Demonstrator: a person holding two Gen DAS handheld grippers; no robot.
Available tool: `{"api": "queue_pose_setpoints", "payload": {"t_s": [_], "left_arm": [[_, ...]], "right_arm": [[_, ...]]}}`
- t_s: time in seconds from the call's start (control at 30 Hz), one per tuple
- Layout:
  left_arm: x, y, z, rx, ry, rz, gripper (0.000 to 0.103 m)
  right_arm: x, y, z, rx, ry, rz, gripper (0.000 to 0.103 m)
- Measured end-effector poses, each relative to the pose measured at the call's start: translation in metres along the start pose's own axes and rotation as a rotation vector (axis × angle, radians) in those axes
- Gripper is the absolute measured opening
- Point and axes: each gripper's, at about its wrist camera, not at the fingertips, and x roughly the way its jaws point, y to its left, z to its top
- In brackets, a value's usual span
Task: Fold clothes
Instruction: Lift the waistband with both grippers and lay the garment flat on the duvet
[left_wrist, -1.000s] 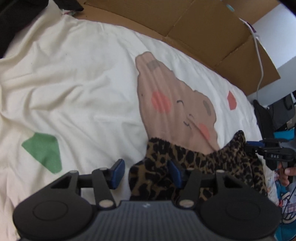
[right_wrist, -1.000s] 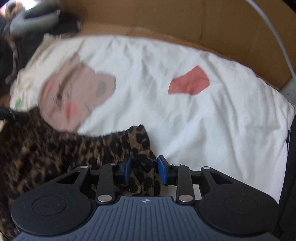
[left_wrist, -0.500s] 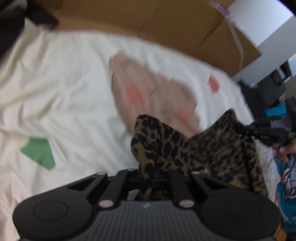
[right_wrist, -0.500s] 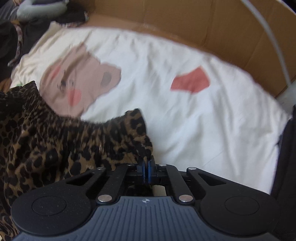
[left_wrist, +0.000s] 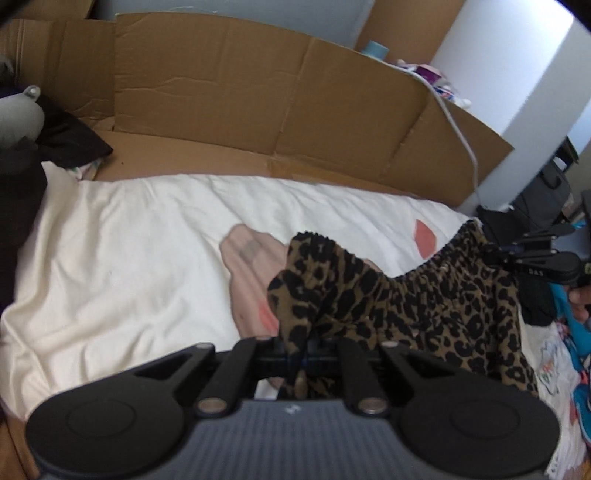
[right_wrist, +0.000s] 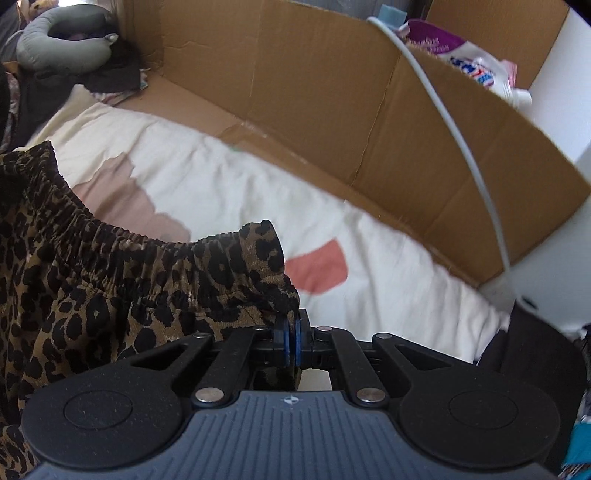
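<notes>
The gathered garment (left_wrist: 424, 295) is tan-brown with black leopard spots. Under it lies a cream-white bedsheet (left_wrist: 129, 251) printed with a dusty-pink bear shape (left_wrist: 251, 269) that has a coral cheek, plus a coral-red patch (right_wrist: 317, 269). Plain brown cardboard (left_wrist: 240, 96) stands behind. A grey neck pillow (right_wrist: 62, 40) sits on black cloth (left_wrist: 66, 136); a white cable (right_wrist: 454, 122) crosses the cardboard.

Garment (left_wrist: 424, 295) above bedsheet (left_wrist: 129, 258), seemingly.
</notes>
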Motion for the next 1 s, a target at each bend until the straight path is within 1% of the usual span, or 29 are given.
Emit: {"api": "queue_pose_setpoints", "payload": {"t_s": [0.17, 0.4, 0.43, 0.47, 0.5, 0.53, 0.57, 0.6, 0.63, 0.67, 0.7, 0.73, 0.77, 0.87, 1.0], "left_arm": [[0.025, 0.010, 0.007, -0.022, 0.012, 0.034, 0.005], [0.050, 0.024, 0.012, -0.064, 0.009, 0.083, 0.005], [0.052, 0.025, 0.013, -0.068, 0.012, 0.089, 0.006], [0.056, 0.026, 0.013, -0.068, 0.021, 0.096, 0.007], [0.061, 0.027, 0.012, -0.073, 0.037, 0.105, 0.010], [0.065, 0.028, 0.011, -0.079, 0.057, 0.117, 0.021], [0.069, 0.030, 0.010, -0.092, 0.082, 0.133, 0.032], [0.069, 0.031, 0.008, -0.100, 0.090, 0.146, 0.037], [0.070, 0.033, 0.006, -0.109, 0.098, 0.159, 0.042], [0.069, 0.034, 0.003, -0.119, 0.103, 0.166, 0.046], [0.065, 0.035, 0.001, -0.132, 0.098, 0.158, 0.049], [0.062, 0.036, -0.002, -0.144, 0.093, 0.152, 0.053], [0.058, 0.036, -0.005, -0.150, 0.089, 0.151, 0.054], [0.046, 0.033, -0.013, -0.150, 0.093, 0.151, 0.054], [0.026, 0.026, -0.022, -0.156, 0.105, 0.152, 0.054]], "right_arm": [[0.018, -0.002, 0.016, -0.027, 0.006, -0.027, 0.001], [0.043, 0.002, 0.029, -0.031, 0.003, -0.071, 0.001], [0.047, 0.003, 0.030, -0.028, 0.001, -0.078, 0.002], [0.050, 0.004, 0.031, -0.019, 0.000, -0.088, 0.005], [0.053, 0.004, 0.031, 0.001, 0.000, -0.096, 0.009], [0.056, 0.003, 0.030, 0.028, 0.003, -0.097, 0.022], [0.057, 0.001, 0.028, 0.057, 0.005, -0.089, 0.031], [0.056, -0.001, 0.026, 0.077, 0.002, -0.076, 0.035], [0.054, -0.003, 0.022, 0.087, -0.006, -0.058, 0.044], [0.051, -0.005, 0.019, 0.096, -0.014, -0.039, 0.048], [0.048, -0.007, 0.015, 0.103, -0.021, -0.021, 0.048], [0.045, -0.009, 0.011, 0.107, -0.026, -0.003, 0.048], [0.041, -0.012, 0.007, 0.111, -0.031, 0.015, 0.048], [0.028, -0.021, -0.004, 0.155, -0.041, 0.047, 0.048], [0.006, -0.029, -0.021, 0.220, -0.042, 0.059, 0.048]]}}
